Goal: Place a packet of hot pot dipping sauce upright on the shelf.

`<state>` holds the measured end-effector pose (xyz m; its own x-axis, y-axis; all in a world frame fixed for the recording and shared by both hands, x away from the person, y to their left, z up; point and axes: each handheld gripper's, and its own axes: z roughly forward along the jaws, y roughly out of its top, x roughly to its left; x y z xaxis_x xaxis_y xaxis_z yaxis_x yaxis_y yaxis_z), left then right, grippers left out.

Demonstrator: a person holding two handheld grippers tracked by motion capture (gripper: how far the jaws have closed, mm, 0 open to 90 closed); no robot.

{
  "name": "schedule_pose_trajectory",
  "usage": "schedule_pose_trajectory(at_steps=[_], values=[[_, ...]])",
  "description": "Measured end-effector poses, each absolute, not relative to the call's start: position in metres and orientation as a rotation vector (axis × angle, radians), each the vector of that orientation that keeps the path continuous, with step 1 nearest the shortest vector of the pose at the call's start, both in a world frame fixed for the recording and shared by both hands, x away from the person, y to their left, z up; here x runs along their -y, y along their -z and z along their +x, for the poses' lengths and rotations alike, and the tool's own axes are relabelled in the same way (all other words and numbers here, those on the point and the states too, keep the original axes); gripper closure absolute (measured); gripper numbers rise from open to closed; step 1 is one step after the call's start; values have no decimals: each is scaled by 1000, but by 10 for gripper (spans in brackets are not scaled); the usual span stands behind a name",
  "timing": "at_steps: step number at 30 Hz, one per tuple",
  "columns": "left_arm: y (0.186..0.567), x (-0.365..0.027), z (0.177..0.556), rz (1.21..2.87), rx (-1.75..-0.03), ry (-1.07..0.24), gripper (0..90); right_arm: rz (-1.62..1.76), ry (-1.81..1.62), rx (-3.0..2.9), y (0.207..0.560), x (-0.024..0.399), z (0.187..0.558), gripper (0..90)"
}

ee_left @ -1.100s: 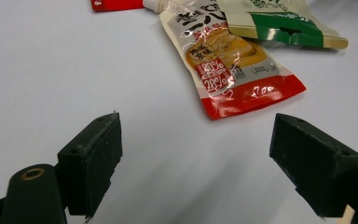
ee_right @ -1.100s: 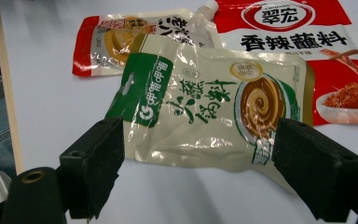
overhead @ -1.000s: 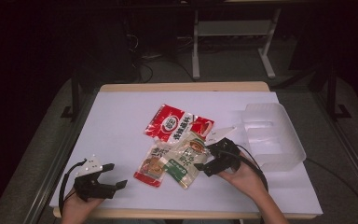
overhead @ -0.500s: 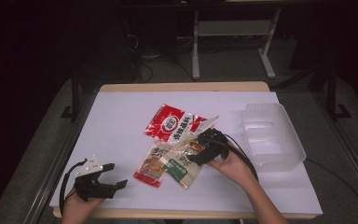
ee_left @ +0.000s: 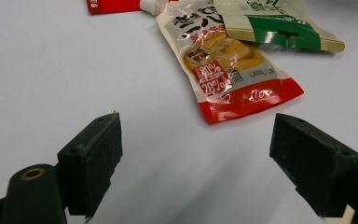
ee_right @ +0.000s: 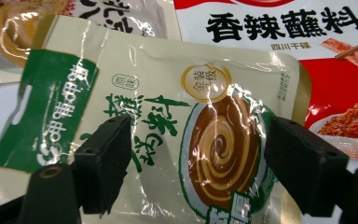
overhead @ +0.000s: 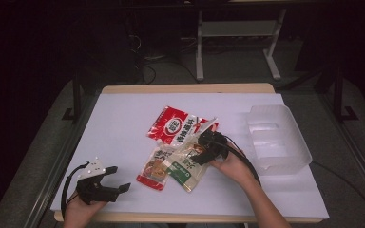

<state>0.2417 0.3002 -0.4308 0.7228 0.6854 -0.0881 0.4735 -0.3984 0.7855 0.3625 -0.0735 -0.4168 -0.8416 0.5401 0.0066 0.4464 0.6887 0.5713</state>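
Three sauce packets lie mid-table: a red packet [overhead: 177, 126], a cream and green pouch [overhead: 186, 166] partly over it, and a spouted pouch with a red bottom [overhead: 154, 169]. My right gripper [overhead: 200, 151] hovers open right over the cream and green pouch [ee_right: 121, 70], its jaws straddling the brown swirl print; the red packet [ee_right: 307, 28] lies just beyond. My left gripper [overhead: 119, 179] rests open near the table's front left corner. Between its jaws is bare table, my left gripper [ee_left: 198, 140] facing the spouted pouch [ee_left: 223, 65] a short way off.
A clear plastic container [overhead: 290, 147] stands at the right side of the white table [overhead: 123, 123]. A black cable trails from each gripper. Dark floor and a metal stand lie beyond the far edge.
My right gripper has moved left and forward from beside the container onto the cream and green pouch. The left gripper has stayed put.
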Motion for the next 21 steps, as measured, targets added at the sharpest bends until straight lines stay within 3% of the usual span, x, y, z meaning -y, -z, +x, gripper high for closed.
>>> schedule_pose_trajectory(at_steps=[5, 9, 13, 21], values=[[431, -300, 242, 2073, -876, -315, 165, 782, -801, -2707, 421, 69, 363, 325], [431, -300, 242, 2075, -875, -315, 165, 775, -781, -2703, 422, 67, 362, 329], [431, -298, 242, 2080, -872, -311, 165, 737, -761, -2695, 422, 62, 359, 439], [432, -296, 242, 2080, -869, -310, 166, 750, -756, -2700, 424, 58, 360, 577]])
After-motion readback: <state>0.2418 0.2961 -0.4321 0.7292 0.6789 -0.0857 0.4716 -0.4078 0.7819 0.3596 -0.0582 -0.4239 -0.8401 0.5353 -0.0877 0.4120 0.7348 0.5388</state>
